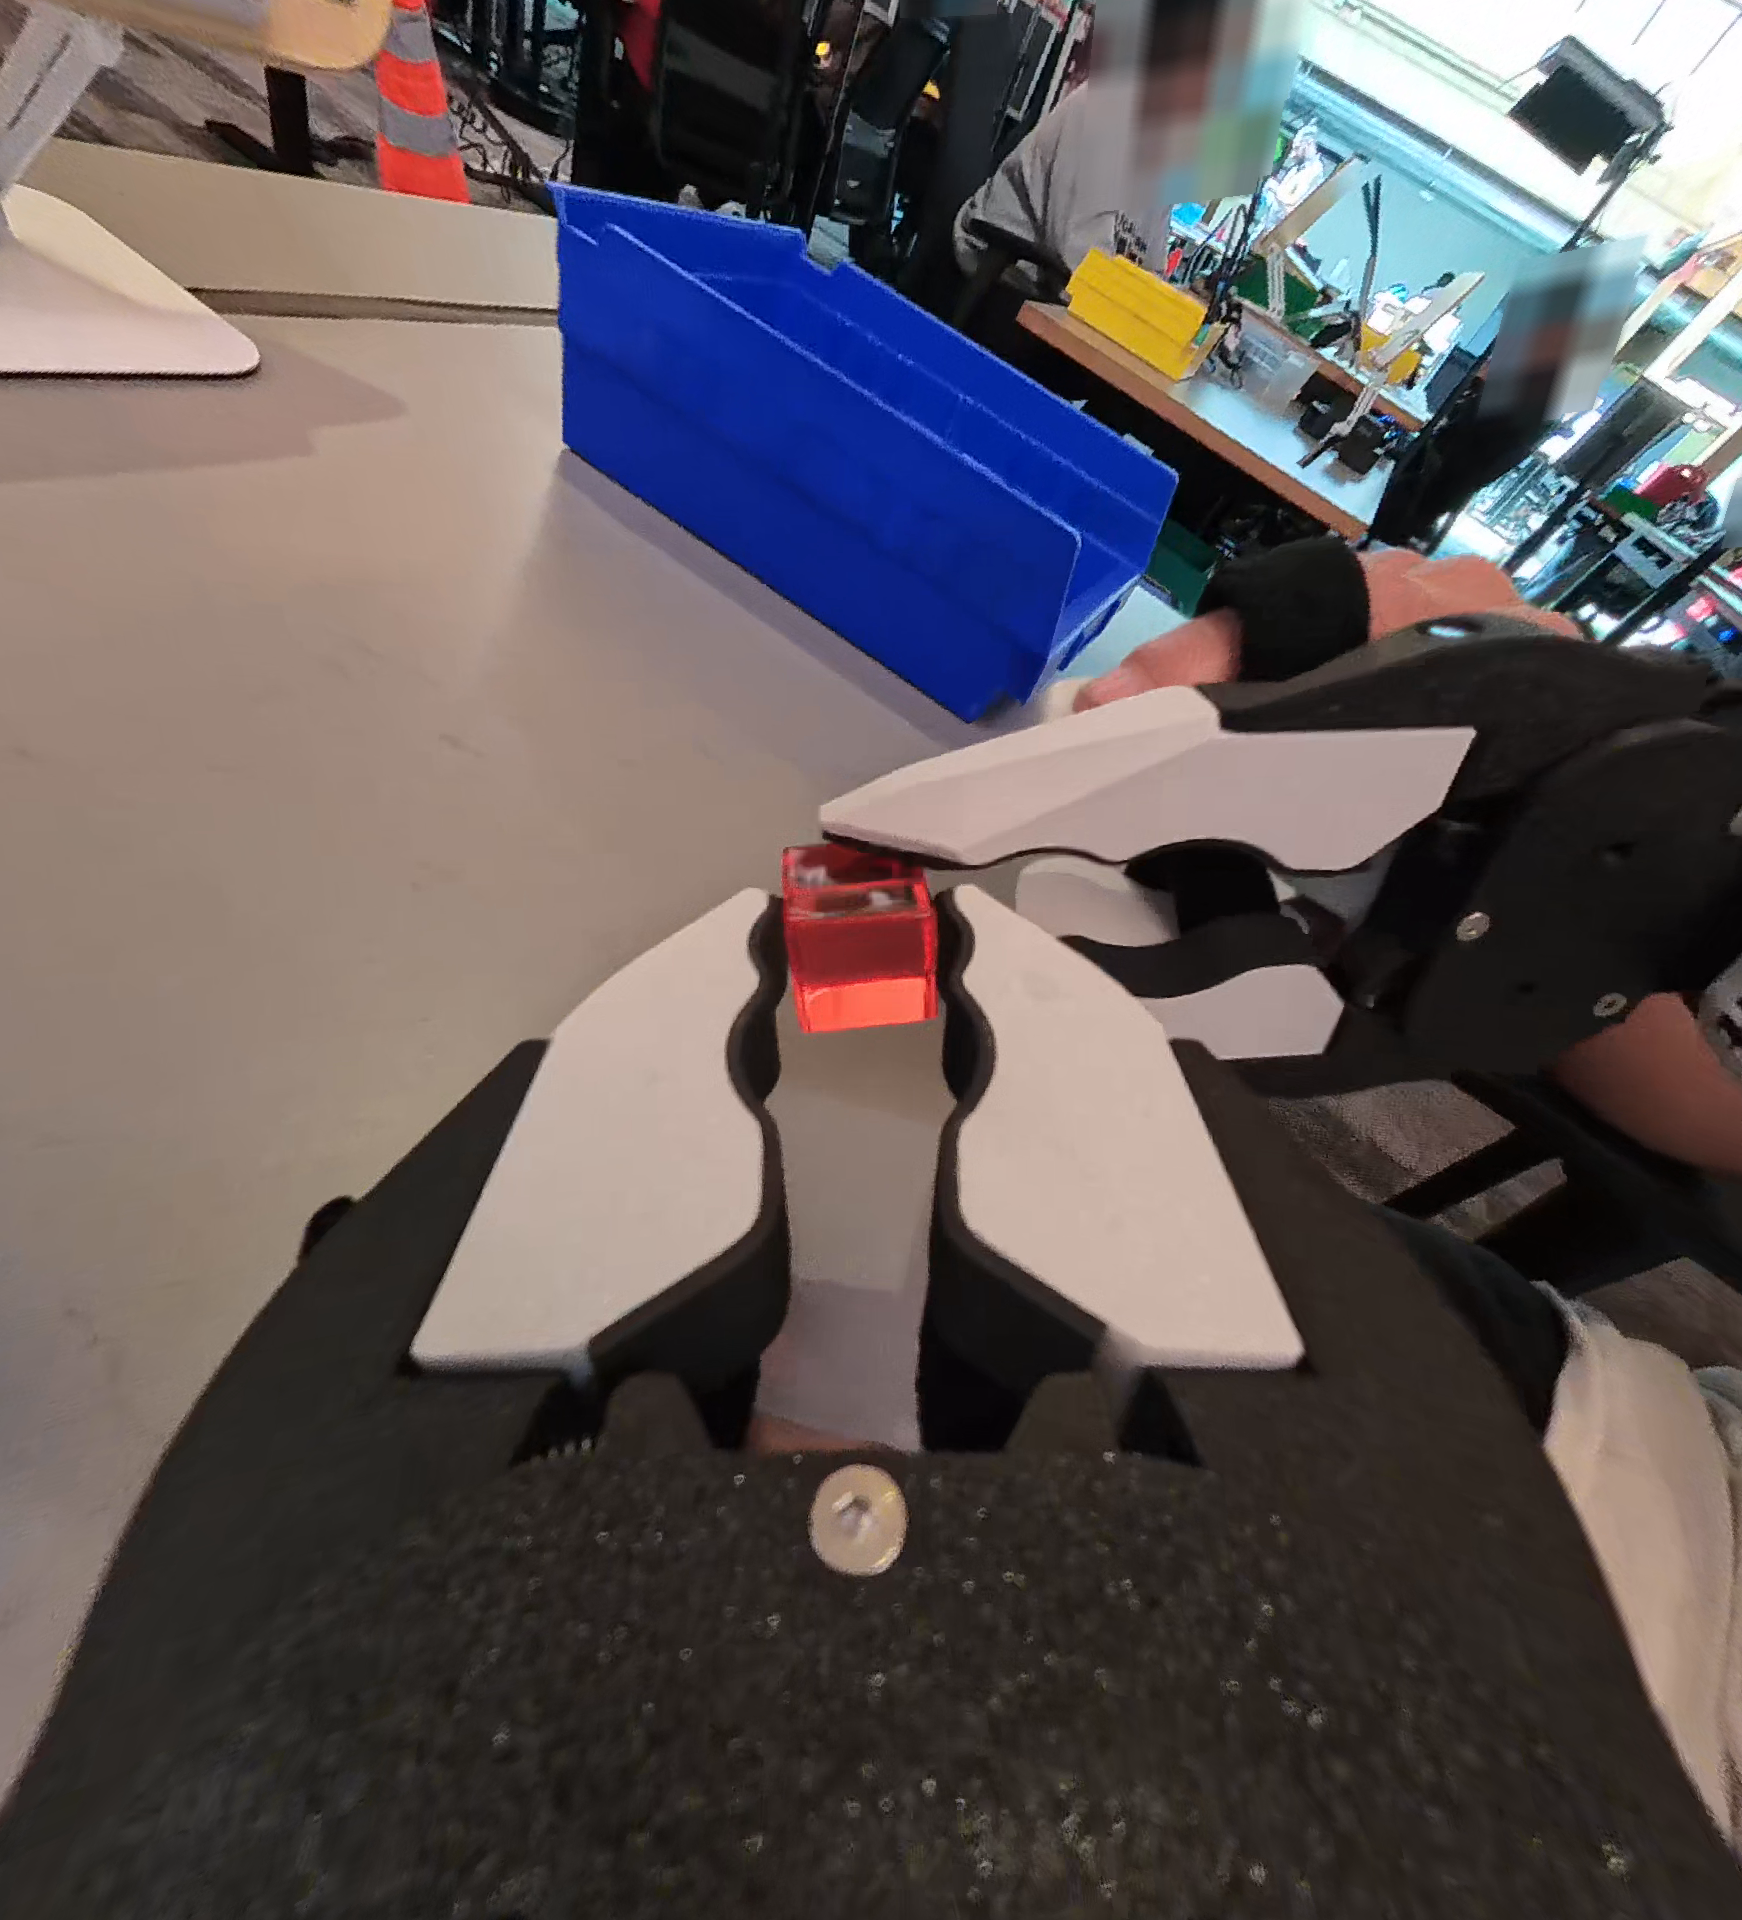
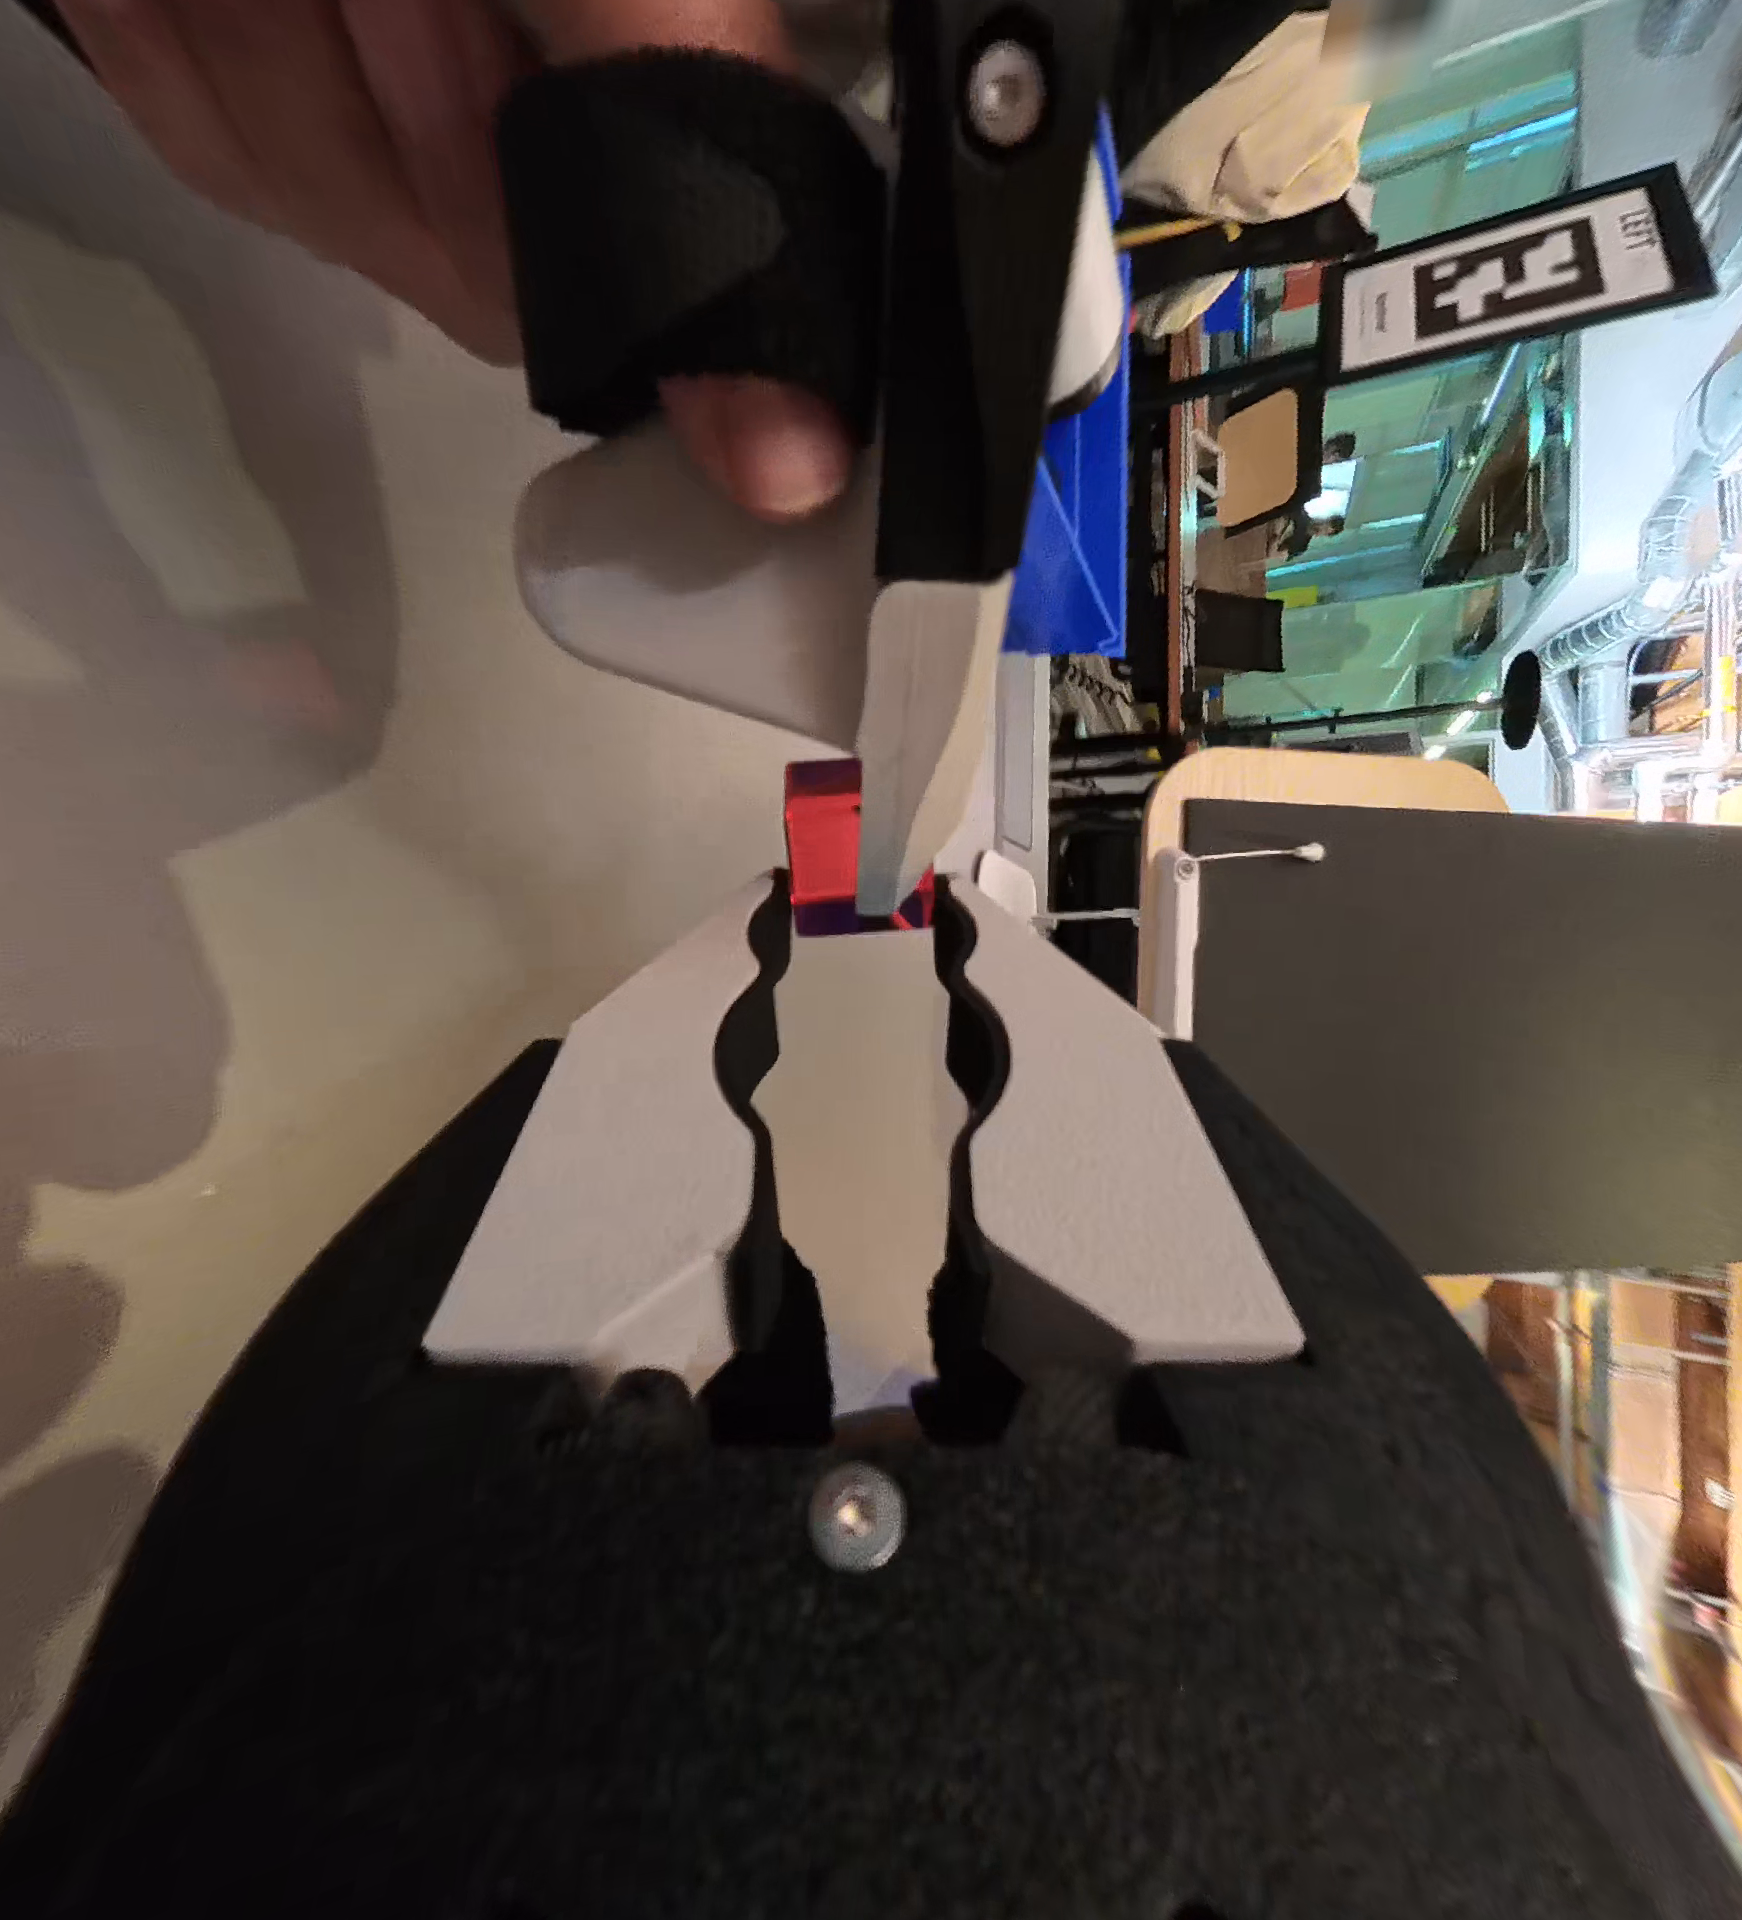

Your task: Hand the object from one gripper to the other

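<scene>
A small clear red cube point(image 1: 862, 977) sits between the tips of my left gripper point(image 1: 856, 935), held in the air above the grey table point(image 1: 223, 727). The left jaws are closed to the cube's width. My right gripper comes in from the right, turned on its side. Its upper finger point(image 1: 1054, 790) lies on the cube's top and its lower finger is mostly hidden. In the right wrist view the cube point(image 2: 820, 842) fills the gap at the tips of my right gripper point(image 2: 862, 899). A left finger point(image 2: 908, 748) crosses in front of it.
A blue plastic bin point(image 1: 825, 416) stands on the table just beyond the grippers. A white stand base point(image 1: 67, 301) sits at the far left. An orange cone point(image 1: 415, 104) and a seated person are behind the table. A dark panel point(image 2: 1469, 1039) fills the right of the right wrist view. Only a small space, under 4 cm, lies between the two pairs of fingers.
</scene>
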`<action>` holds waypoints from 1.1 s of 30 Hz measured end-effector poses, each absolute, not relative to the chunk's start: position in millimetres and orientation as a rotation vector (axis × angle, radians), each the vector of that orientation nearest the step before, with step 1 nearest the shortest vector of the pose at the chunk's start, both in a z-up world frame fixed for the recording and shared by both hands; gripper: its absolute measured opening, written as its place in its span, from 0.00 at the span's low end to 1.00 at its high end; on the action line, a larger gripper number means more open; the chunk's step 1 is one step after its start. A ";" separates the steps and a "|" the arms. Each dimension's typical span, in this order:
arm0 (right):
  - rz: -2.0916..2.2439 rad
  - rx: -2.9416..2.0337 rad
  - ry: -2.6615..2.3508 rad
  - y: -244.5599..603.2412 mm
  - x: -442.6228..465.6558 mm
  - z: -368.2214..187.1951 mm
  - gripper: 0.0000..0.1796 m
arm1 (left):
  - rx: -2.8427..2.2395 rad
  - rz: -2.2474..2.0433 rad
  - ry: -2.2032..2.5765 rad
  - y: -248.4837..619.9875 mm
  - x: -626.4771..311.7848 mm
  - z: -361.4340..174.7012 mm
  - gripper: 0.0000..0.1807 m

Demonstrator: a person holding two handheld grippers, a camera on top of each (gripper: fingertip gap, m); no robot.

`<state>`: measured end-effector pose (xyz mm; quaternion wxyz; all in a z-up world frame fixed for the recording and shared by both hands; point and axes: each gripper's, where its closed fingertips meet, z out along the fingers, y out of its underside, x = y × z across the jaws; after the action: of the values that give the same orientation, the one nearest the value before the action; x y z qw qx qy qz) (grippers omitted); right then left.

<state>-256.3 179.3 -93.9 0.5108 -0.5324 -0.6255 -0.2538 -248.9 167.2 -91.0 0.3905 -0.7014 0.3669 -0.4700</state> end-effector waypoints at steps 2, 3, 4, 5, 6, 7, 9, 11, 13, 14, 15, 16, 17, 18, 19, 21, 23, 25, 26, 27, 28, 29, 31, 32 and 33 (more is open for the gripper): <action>-0.525 -1.281 -1.477 176.2 -254.5 -88.9 0.15 | -1.768 -1.212 0.911 170.8 -252.7 -88.0 0.15; -0.466 -1.303 -1.454 175.5 -251.7 -86.2 0.16 | -1.752 -1.244 0.901 171.3 -254.7 -84.4 0.15; -0.386 -1.340 -1.424 175.1 -248.4 -83.7 0.16 | -1.729 -1.279 0.881 172.5 -257.3 -79.3 0.15; -0.288 -1.384 -1.385 175.0 -245.3 -81.0 0.17 | -1.699 -1.317 0.857 173.8 -260.4 -73.4 0.15; -0.178 -1.429 -1.343 174.6 -243.0 -78.7 0.19 | -1.667 -1.366 0.839 173.7 -263.3 -67.1 0.15; -0.064 -1.475 -1.295 174.6 -241.1 -76.7 0.21 | -1.635 -1.424 0.820 172.7 -265.9 -60.6 0.15; 0.220 -1.561 -1.208 169.8 -244.1 -76.6 0.25 | -1.562 -1.561 0.772 169.6 -270.5 -47.0 0.15; 0.547 -1.619 -1.086 162.9 -253.4 -73.7 0.28 | -1.488 -1.728 0.702 165.3 -273.9 -32.9 0.15; 0.875 -1.616 -0.972 154.5 -263.8 -62.8 0.29 | -1.403 -1.897 0.604 162.5 -278.1 -18.6 0.15; 1.045 -1.588 -0.907 150.1 -268.3 -53.3 0.30 | -1.365 -1.988 0.538 162.3 -280.7 -11.8 0.15; 1.197 -1.543 -0.833 147.0 -271.5 -42.1 0.30 | -1.334 -2.081 0.445 164.2 -283.7 -5.2 0.15; 1.303 -1.502 -0.758 146.5 -272.7 -33.1 0.30 | -1.308 -2.183 0.332 166.9 -286.6 0.6 0.15; 1.369 -1.477 -0.697 147.2 -273.4 -28.2 0.30 | -1.290 -2.278 0.200 170.3 -289.2 5.2 0.15; 1.419 -1.459 -0.657 147.1 -274.8 -25.4 0.30 | -1.292 -2.325 0.076 173.7 -289.8 6.4 0.15; 1.463 -1.445 -0.626 146.6 -276.4 -23.2 0.30 | -1.340 -2.309 -0.005 174.9 -286.5 1.9 0.15; 1.585 -1.438 -0.530 147.6 -278.1 -18.2 0.30 | -1.425 -2.289 -0.120 169.7 -278.6 -9.9 0.15; 1.806 -1.482 -0.412 147.6 -280.8 -18.7 0.29 | -1.437 -2.319 -0.258 167.3 -276.2 -19.3 0.15; 2.049 -1.529 -0.332 144.1 -283.1 -23.5 0.30 | -1.422 -2.332 -0.267 166.7 -275.5 -23.9 0.15; 2.163 -1.538 -0.311 140.9 -283.9 -25.3 0.30 | -1.415 -2.329 -0.256 168.0 -275.9 -25.1 0.14; 2.256 -1.548 -0.307 137.3 -285.0 -27.7 0.30 | -1.394 -2.336 -0.261 170.1 -278.0 -24.6 0.15; 2.335 -1.547 -0.301 134.6 -285.6 -28.9 0.30 | -1.377 -2.345 -0.262 171.5 -280.0 -23.8 0.15; 2.401 -1.530 -0.269 134.4 -285.1 -28.4 0.30 | -1.375 -2.344 -0.246 171.9 -280.4 -23.7 0.15; 2.485 -1.546 -0.164 137.6 -286.0 -33.4 0.28 | -1.382 -2.318 -0.225 173.1 -281.3 -25.2 0.15; 2.537 -1.550 -0.127 137.0 -287.0 -36.1 0.25 | -1.366 -2.318 -0.212 173.0 -282.4 -24.4 0.15; 2.596 -1.532 -0.090 136.2 -287.2 -36.6 0.24 | -1.339 -2.336 -0.173 170.5 -282.6 -21.6 0.15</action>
<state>-287.2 136.2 -36.6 0.0629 -0.5069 -0.0297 0.8592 -282.6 170.5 -21.6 0.2197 -0.4841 -0.0625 -0.8447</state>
